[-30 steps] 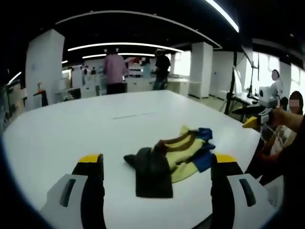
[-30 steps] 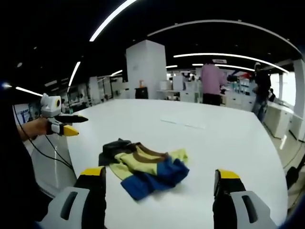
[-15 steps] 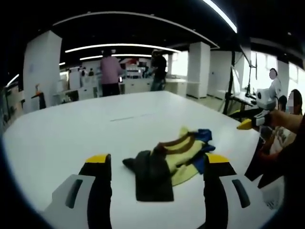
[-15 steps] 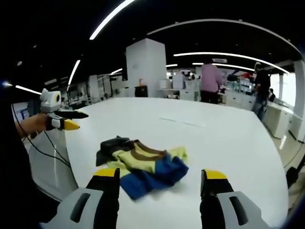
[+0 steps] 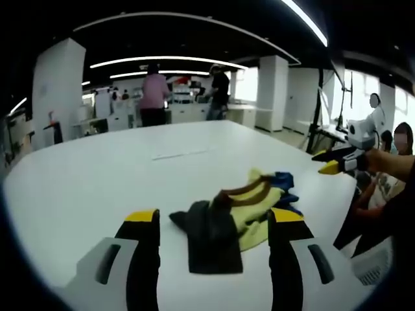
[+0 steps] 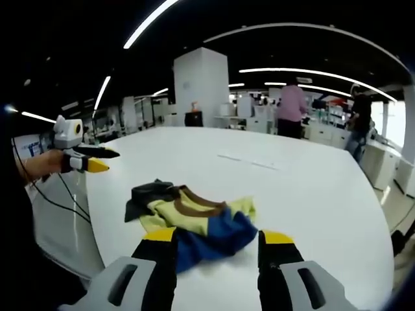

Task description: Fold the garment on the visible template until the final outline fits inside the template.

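A crumpled garment in black, yellow, brown and blue lies on the white table near its edge. My left gripper hovers over the near side of it, open, with the black part between its yellow-tipped jaws and nothing held. In the right gripper view the same garment lies with its blue part nearest. My right gripper is open just in front of that part, empty. A thin grey line is marked on the table beyond the garment.
The table's edge runs close beside the garment. A hand holds the other gripper out at the side of each view. Two people stand by white counters far behind, near white pillars.
Both grippers' jaws have narrowed step by step over the last second, staying open. Both cameras have edged slightly closer to the garment, which lies as before.
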Tool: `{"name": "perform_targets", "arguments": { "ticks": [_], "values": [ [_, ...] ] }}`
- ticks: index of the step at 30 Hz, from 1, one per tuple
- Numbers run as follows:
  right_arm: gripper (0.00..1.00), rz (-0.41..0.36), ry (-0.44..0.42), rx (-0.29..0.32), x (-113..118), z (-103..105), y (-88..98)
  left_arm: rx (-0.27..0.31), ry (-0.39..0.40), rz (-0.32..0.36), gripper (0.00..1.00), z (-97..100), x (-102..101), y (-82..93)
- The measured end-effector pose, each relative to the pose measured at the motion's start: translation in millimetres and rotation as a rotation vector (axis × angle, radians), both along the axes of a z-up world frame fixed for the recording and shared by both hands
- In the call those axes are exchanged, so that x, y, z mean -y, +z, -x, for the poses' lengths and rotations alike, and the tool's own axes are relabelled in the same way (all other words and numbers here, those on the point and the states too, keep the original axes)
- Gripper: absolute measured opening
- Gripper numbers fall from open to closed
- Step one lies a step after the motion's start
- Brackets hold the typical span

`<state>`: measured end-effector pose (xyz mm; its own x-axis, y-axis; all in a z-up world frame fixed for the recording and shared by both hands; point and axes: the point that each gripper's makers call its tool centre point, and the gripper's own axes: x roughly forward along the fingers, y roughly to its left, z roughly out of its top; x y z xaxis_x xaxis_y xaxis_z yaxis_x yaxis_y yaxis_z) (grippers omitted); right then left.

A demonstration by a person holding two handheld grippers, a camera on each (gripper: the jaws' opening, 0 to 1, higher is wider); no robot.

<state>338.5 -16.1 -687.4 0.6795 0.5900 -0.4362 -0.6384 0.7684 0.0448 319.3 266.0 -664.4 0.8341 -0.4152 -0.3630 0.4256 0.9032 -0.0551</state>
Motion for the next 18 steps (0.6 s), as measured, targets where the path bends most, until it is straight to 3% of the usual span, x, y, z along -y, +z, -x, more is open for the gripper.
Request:
{"name": "perform_targets", "arguments": {
  "ticks": [7, 18],
  "values": [
    [0.38, 0.023, 0.049, -0.011, -11, -13, -11.2, -0.025, -0.023, 0.045, 0.55, -8.0, 11, -10.4],
    [0.31, 0.113, 0.088, -0.041, -17, -34, -34.4, -0.085, -0.062, 0.002, 0.50, -20.0, 24, -38.6]
  ]
}}
